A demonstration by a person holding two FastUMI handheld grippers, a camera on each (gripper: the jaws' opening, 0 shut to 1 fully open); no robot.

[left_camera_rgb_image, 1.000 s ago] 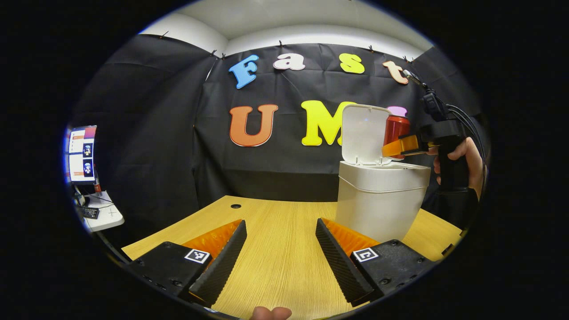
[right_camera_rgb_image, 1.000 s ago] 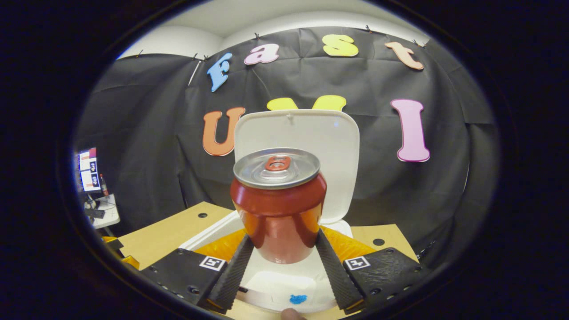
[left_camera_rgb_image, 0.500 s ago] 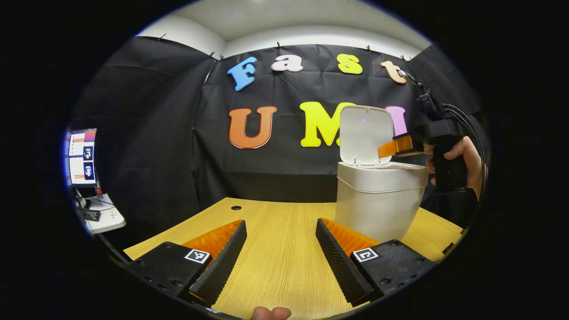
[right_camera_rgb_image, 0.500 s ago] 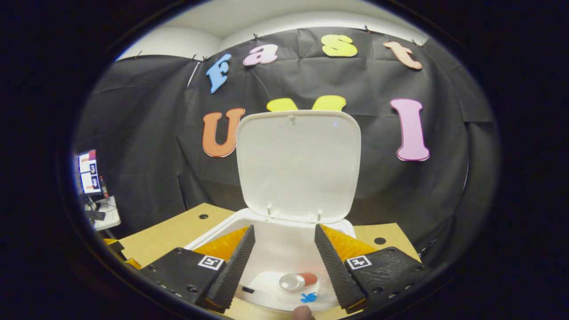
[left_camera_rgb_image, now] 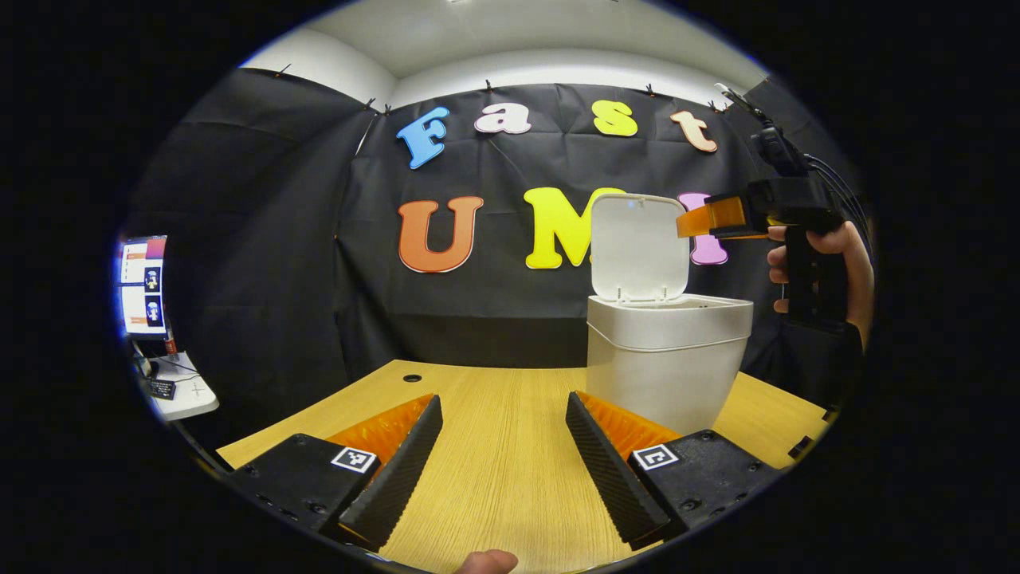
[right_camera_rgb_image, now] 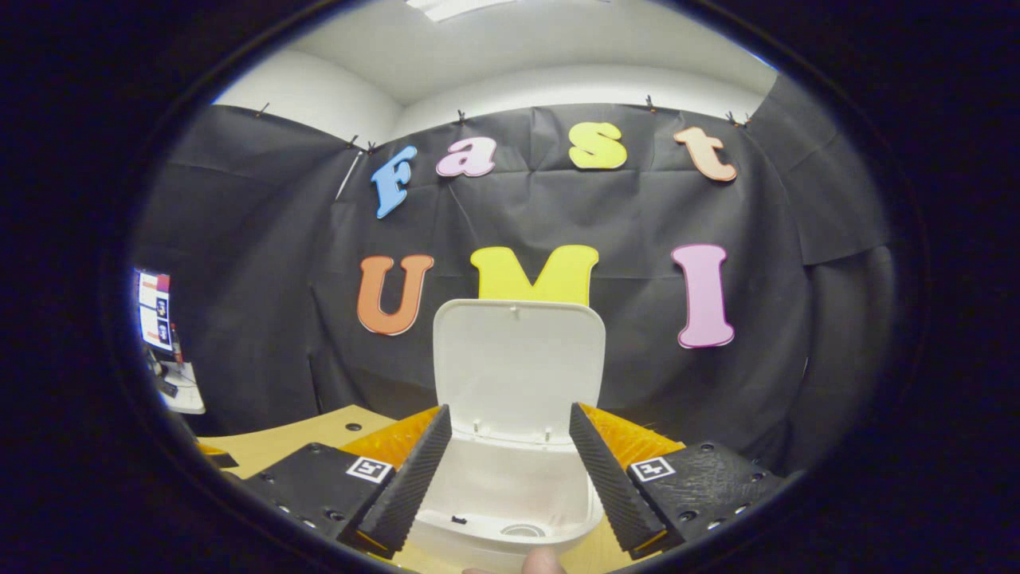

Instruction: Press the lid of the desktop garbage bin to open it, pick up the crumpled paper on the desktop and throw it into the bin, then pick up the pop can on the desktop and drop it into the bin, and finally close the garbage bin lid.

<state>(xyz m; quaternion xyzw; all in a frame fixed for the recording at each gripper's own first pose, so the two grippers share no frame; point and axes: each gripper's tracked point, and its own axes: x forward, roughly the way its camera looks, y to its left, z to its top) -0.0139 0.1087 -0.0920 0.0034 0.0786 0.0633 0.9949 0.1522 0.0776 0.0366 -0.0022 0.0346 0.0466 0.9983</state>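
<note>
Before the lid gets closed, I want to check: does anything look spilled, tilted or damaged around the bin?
Nothing stands out. The bin stands upright on the table, its lid raised. A can top shows inside the bin. Both the left gripper and the right gripper are open and empty.

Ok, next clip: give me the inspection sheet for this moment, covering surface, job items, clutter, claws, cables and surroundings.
Surface: wooden desktop, bare wood around the bin, round cable hole near its far edge.
Job's things: white garbage bin, lid standing upright, open; pop can top visible inside the bin; crumpled paper nothing seen.
Clutter: nothing seen.
Claws: left claw open, low over the desktop, holding nothing; right claw open, above the bin opening, holding nothing.
Cables: black leads on the right claw's body.
Surroundings: black cloth wall; side table with a screen at far left.
</note>
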